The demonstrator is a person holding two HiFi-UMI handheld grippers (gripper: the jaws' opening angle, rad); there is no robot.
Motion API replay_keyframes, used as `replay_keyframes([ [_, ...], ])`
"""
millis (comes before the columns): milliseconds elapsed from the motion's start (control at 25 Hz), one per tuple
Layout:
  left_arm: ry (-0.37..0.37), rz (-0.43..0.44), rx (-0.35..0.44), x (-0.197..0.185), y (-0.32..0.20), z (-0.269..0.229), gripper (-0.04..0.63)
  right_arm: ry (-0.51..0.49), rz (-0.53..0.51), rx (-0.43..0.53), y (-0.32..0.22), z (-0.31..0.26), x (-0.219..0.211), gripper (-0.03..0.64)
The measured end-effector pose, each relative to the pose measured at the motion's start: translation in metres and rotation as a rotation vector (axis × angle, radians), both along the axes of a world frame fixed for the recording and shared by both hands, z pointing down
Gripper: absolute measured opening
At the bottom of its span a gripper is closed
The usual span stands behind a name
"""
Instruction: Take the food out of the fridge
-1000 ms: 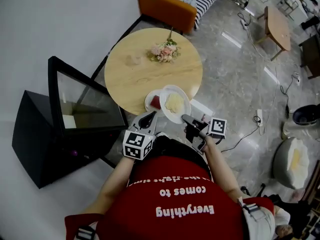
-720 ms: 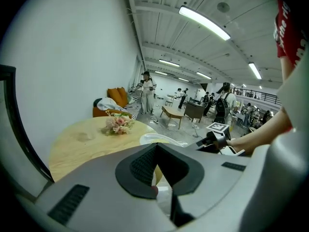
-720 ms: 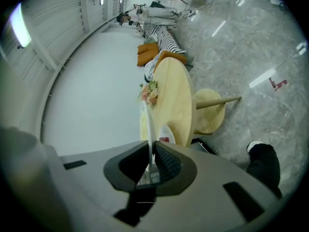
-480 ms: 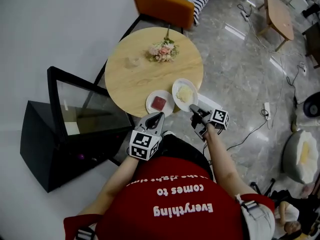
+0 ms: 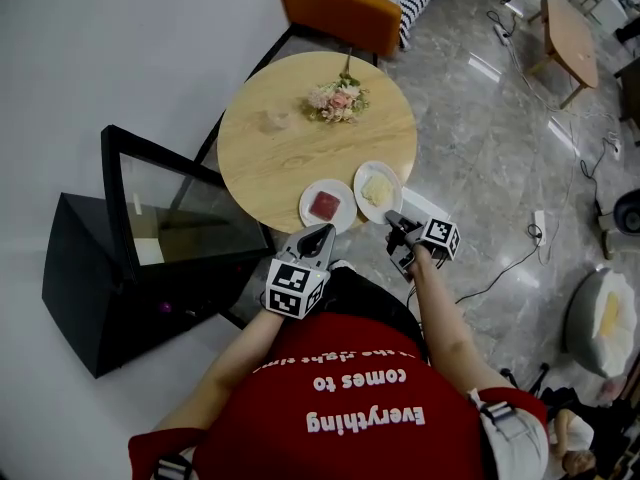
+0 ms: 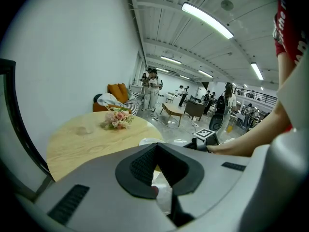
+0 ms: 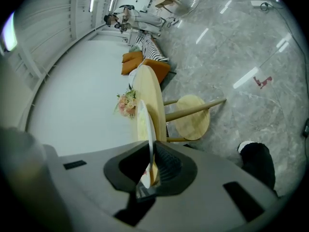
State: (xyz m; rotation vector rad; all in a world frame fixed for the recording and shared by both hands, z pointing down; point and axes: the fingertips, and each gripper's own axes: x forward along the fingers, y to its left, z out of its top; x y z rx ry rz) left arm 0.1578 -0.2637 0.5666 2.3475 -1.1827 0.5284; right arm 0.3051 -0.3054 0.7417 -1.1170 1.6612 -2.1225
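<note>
In the head view a round wooden desk (image 5: 290,138) carries flowers (image 5: 337,99) at its far side and two plates at its near rim; the red plate (image 5: 327,205) lies on the wood, and the yellow plate (image 5: 378,190) sits just beside it at the very edge; the right gripper (image 5: 393,218) has its fingers closed on that plate's near rim, though whether the plate rests on the desk cannot be told; the left gripper (image 5: 322,231) points at the red plate from just short of it; a black fridge (image 5: 80,268) stands to the left with its glass door swung open, well apart from both plates; an orange sofa (image 5: 335,13) lies beyond the desk. In the left gripper view the left gripper (image 6: 157,146) shows its fingers meeting at the tips with nothing held; beyond them are the desk (image 6: 87,141) and the flowers (image 6: 116,120). In the right gripper view the right gripper (image 7: 151,146) clamps the yellow plate (image 7: 146,122), seen edge-on, thin and white, between the two pads; the desk (image 7: 157,105) runs edge-on just beside it, with the flowers (image 7: 127,104) on its other side.
</note>
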Motion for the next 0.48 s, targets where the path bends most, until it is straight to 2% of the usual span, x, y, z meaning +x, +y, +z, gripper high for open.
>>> replay_keyframes([
  [200,0.001,-0.004,0.0,0.001,0.002,0.001,0.003,0.186,-0.08,-0.058,0.002,0.01,-0.001,0.034],
  [400,-0.002,-0.006,-0.002,0.0,0.002,0.002,0.003,0.287,-0.15,-0.07,-0.003,0.012,-0.003,0.043],
  [480,-0.003,-0.007,-0.003,0.0,0.002,0.003,0.003,0.291,-0.179,-0.081,-0.002,0.01,-0.009,0.16],
])
